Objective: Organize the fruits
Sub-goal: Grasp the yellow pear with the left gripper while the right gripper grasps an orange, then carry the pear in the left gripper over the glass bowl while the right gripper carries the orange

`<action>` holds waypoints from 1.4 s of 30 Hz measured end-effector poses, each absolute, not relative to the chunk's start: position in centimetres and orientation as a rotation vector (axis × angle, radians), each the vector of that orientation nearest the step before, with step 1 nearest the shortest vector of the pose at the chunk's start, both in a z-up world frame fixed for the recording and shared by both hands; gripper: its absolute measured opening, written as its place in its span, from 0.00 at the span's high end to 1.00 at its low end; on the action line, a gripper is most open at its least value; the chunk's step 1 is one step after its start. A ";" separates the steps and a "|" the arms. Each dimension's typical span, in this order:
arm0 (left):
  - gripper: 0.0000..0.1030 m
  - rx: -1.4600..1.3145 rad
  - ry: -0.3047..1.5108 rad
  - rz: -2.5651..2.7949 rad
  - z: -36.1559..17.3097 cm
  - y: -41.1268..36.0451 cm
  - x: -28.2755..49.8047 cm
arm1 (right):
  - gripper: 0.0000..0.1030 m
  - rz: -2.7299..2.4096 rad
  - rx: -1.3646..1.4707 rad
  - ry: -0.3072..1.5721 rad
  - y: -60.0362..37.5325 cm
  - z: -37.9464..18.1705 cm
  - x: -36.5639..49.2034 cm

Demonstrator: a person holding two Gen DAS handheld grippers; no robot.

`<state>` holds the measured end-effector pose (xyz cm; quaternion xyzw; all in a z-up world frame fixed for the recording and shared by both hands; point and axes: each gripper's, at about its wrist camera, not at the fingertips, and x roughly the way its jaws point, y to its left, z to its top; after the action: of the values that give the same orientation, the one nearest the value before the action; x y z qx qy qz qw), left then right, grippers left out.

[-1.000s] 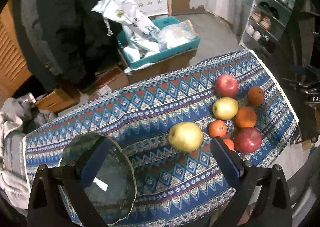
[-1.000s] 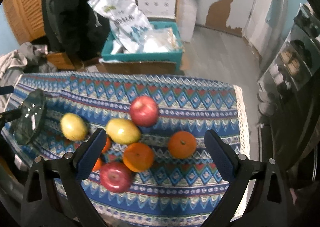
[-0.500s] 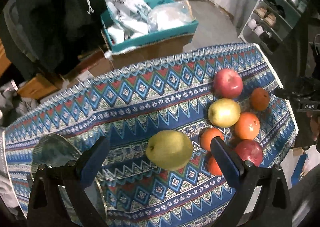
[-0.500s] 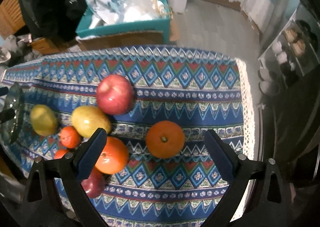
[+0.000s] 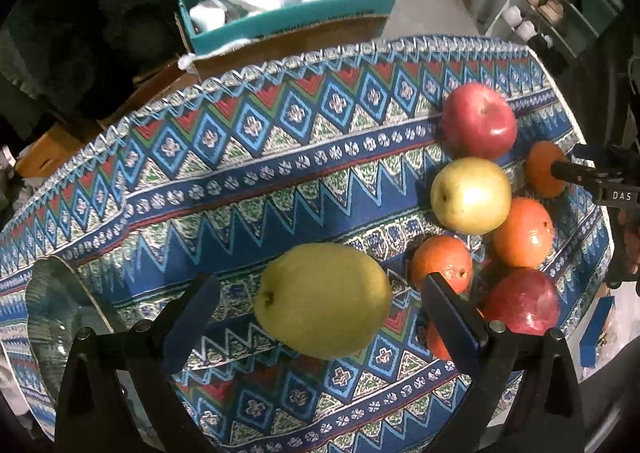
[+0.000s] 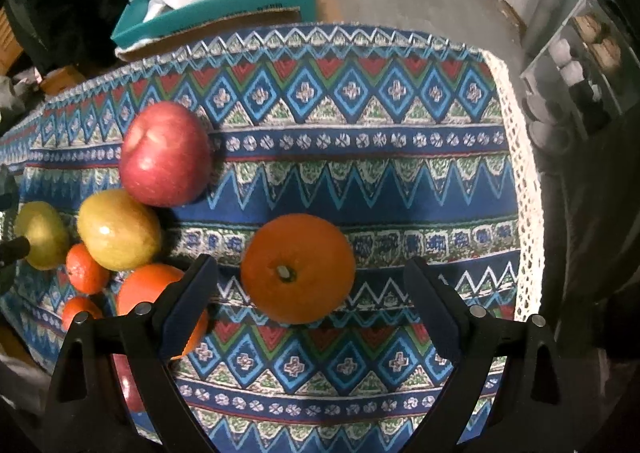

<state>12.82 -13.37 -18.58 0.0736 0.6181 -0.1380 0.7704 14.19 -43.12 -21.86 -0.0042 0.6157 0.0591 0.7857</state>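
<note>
Fruit lies on a blue patterned tablecloth [image 5: 280,181]. My left gripper [image 5: 320,317] is open around a yellow-green pear [image 5: 324,299], not touching it. To its right are a yellow apple [image 5: 470,195], a red apple [image 5: 478,121], several oranges [image 5: 522,233] and another red apple [image 5: 520,303]. A glass plate [image 5: 60,313] lies at the left. My right gripper [image 6: 310,301] is open around a large orange [image 6: 298,267]. In the right wrist view a red apple [image 6: 166,159], yellow apple [image 6: 118,229] and the pear [image 6: 40,235] lie at the left.
A teal box [image 5: 288,9] of plastic bags sits on the floor beyond the table. A shelf unit [image 5: 560,1] stands at the far right. The right gripper's tip shows in the left wrist view [image 5: 592,173]. The table's lace edge [image 6: 520,173] is on the right.
Both grippers have moved down and forward. The left one now has the pear between its fingers, the right one the large orange. Both stay open.
</note>
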 end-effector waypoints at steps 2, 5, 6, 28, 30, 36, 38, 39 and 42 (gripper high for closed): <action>0.01 0.170 1.350 -0.298 -19.2 -13.5 12.9 | 0.10 0.129 -0.008 1.340 -43.2 -22.6 14.2; 0.01 0.176 1.368 -0.294 -20.1 -13.6 13.0 | 0.12 0.133 -0.001 1.356 -43.5 -23.3 14.5; 0.01 0.176 1.371 -0.293 -20.5 -13.7 13.0 | 0.13 0.138 0.003 1.359 -43.6 -23.4 14.6; 0.17 0.180 1.356 -0.343 -22.8 -13.5 12.5 | 0.36 0.184 -0.049 1.340 -42.8 -24.3 14.4; 0.17 0.188 1.343 -0.347 -22.6 -13.4 12.0 | 0.36 0.186 -0.046 1.329 -42.7 -23.9 14.0; 0.17 0.204 1.292 -0.357 -20.6 -13.2 10.8 | 0.36 0.192 -0.047 1.279 -42.2 -22.1 13.8; 0.17 0.207 1.273 -0.361 -19.6 -13.2 10.4 | 0.36 0.200 -0.043 1.265 -41.9 -21.5 13.7; 0.17 0.207 1.266 -0.363 -19.1 -13.2 10.2 | 0.36 0.202 -0.044 1.258 -41.7 -21.2 13.7; 0.17 0.207 1.244 -0.367 -17.8 -13.1 9.7 | 0.36 0.213 -0.060 1.233 -40.8 -20.0 13.5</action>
<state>9.69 -13.07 -17.82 0.0964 0.5782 -0.1706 0.7920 13.48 -40.79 -19.96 -0.0281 0.5769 0.0995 0.8102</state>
